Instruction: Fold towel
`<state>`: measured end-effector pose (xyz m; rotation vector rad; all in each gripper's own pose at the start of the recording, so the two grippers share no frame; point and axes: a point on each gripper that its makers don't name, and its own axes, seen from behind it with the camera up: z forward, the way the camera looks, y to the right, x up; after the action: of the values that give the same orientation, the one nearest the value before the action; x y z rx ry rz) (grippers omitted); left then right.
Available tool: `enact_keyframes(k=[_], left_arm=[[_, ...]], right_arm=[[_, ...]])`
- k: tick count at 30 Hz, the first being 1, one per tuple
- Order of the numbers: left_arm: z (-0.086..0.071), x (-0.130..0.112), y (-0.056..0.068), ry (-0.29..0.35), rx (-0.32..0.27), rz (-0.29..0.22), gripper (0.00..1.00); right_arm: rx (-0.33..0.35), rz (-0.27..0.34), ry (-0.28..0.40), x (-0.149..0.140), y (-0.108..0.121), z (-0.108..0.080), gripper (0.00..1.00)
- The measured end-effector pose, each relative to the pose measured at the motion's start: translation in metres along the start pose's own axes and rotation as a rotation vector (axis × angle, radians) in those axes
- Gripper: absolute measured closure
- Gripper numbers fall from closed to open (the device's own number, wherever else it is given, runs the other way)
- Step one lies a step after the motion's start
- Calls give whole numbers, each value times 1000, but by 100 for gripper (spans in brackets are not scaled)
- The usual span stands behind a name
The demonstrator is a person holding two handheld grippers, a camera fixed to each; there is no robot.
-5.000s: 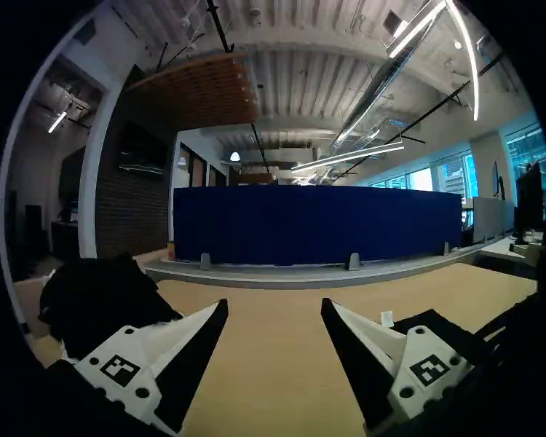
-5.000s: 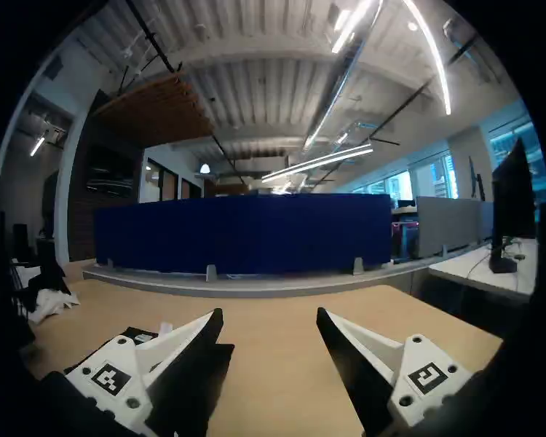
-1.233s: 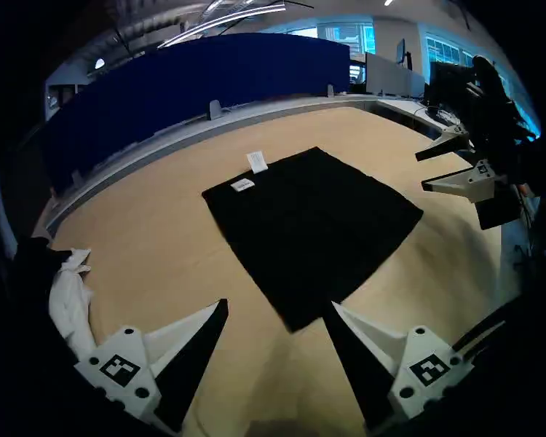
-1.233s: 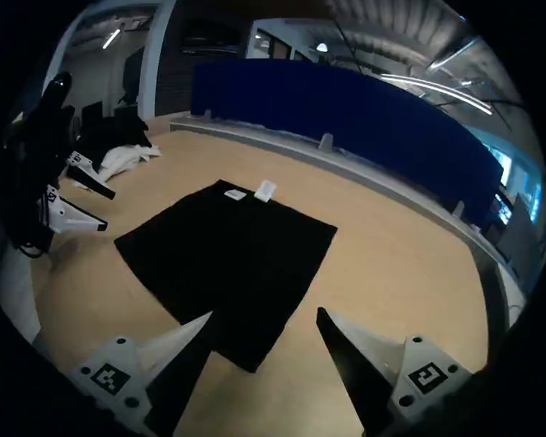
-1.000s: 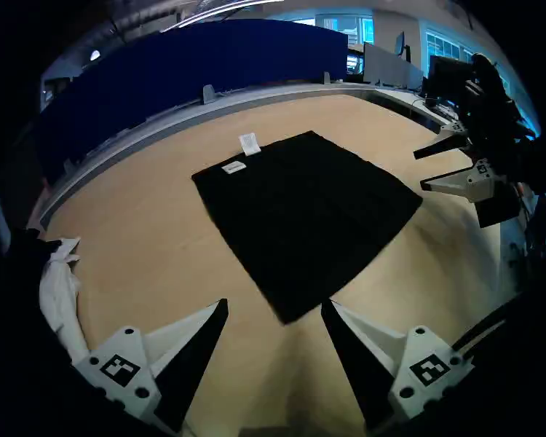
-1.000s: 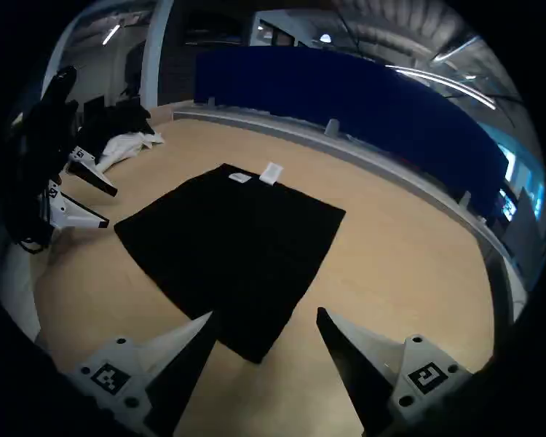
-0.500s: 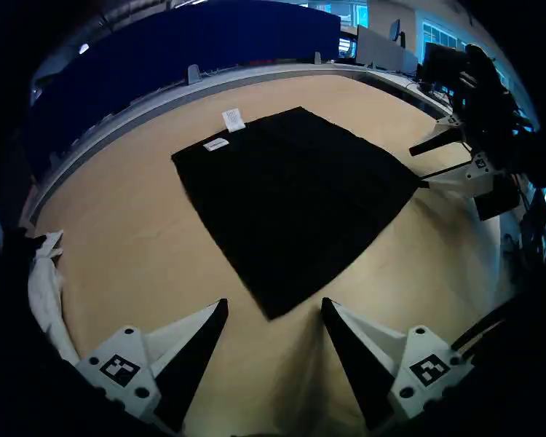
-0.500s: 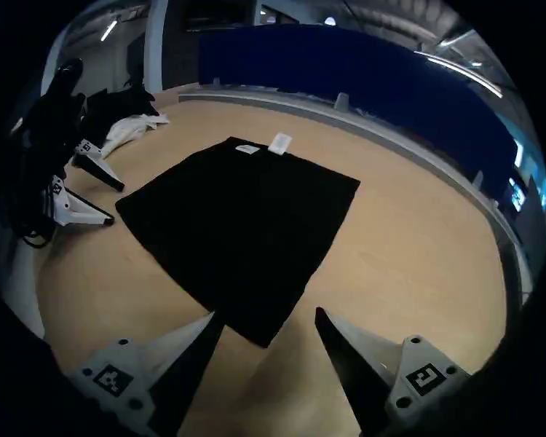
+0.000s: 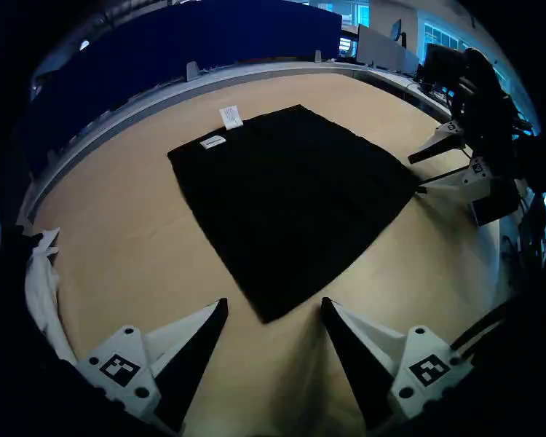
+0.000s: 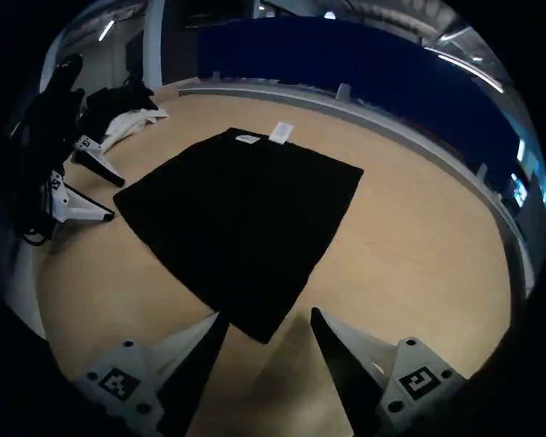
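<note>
Left gripper view: looking down on a black towel (image 9: pixel 295 189) spread flat on the wooden table (image 9: pixel 113 218). Just ahead of the left gripper (image 9: pixel 273 301), the towel's nearest corner, pointing into the gap between wide-spread fingers and pinched by neither. At the towel's right-hand corner, the right gripper (image 9: pixel 416 175), likewise spread, tips just beside the hem. Right gripper view: much the same, with another corner before its own parted fingers. Along the far edge, white tags (image 9: pixel 231 116).
</note>
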<state>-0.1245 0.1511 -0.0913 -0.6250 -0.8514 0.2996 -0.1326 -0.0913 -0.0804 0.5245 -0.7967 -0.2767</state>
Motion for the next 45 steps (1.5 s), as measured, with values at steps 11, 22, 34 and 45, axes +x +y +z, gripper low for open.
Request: enact_keyframes(k=[11, 22, 34, 45], left_arm=[[0, 1, 4, -14, 5, -5, 23], [1, 1, -5, -31, 21, -34, 51], [0, 2, -7, -31, 35, -44, 89], [-3, 3, 1, -17, 18, -89, 93]], right_arm=[[10, -5, -4, -2, -3, -2, 29], [51, 7, -12, -5, -14, 0, 59], [48, 37, -21, -4, -12, 1, 84], [41, 51, -35, -3, -8, -1, 89]])
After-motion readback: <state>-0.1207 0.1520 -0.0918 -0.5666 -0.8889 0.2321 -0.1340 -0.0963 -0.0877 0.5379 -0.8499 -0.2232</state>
